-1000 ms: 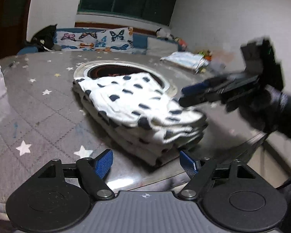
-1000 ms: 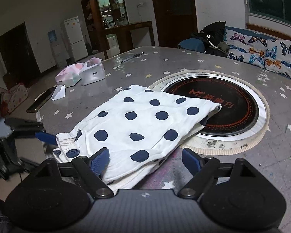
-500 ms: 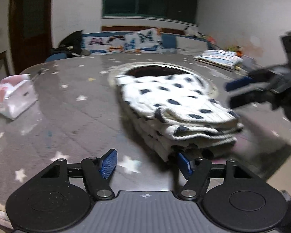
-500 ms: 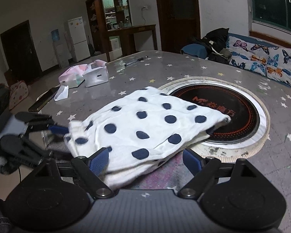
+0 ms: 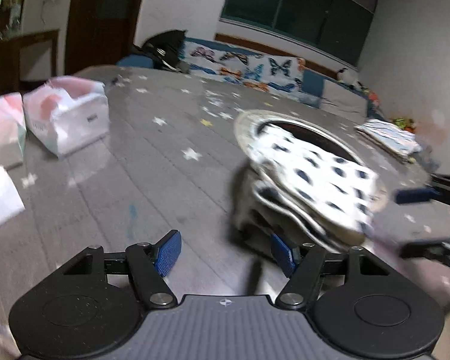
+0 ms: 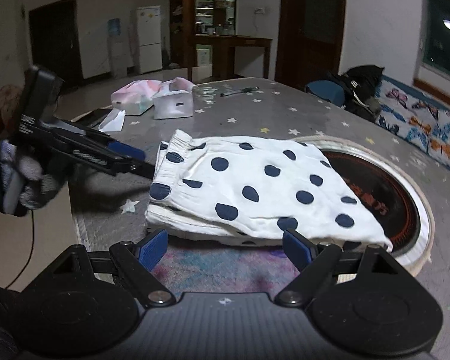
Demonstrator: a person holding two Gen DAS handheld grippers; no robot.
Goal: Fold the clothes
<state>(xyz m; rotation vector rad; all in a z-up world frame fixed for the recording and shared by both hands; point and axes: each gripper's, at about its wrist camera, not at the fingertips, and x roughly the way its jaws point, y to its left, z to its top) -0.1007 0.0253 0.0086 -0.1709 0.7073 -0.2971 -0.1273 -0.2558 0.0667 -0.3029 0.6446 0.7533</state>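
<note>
In the left wrist view, blurred by motion, the left gripper [image 5: 225, 253] shows matte black linkage arms and two ribbed blue pads set wide apart with nothing between them, above a glossy grey table [image 5: 111, 180] printed with small white and yellow stars. The folded polka-dot garment [image 5: 312, 177], soft white cloth with dark navy spots stacked in several layers, lies ahead and to the right, its far end over the rim of a round inset cooktop [image 5: 315, 127]. Two crinkly white and pink tissue packs [image 5: 66, 117] sit at the left, and the blue tip of the right gripper [image 5: 417, 195] pokes in at the right edge. In the right wrist view, which is sharp, the right gripper [image 6: 225, 247] also stands spread, its blue pads empty, just short of the garment's [image 6: 264, 189] near edge. The cloth looks lightly crinkled, with a gathered elastic waistband at its left end and thick folded layers along the front; its right end overhangs the black glass cooktop [image 6: 396, 192] with its pale ring. A gloved hand [image 6: 24, 180] holds the left gripper [image 6: 129, 157] at the waistband end, pads apart.
</note>
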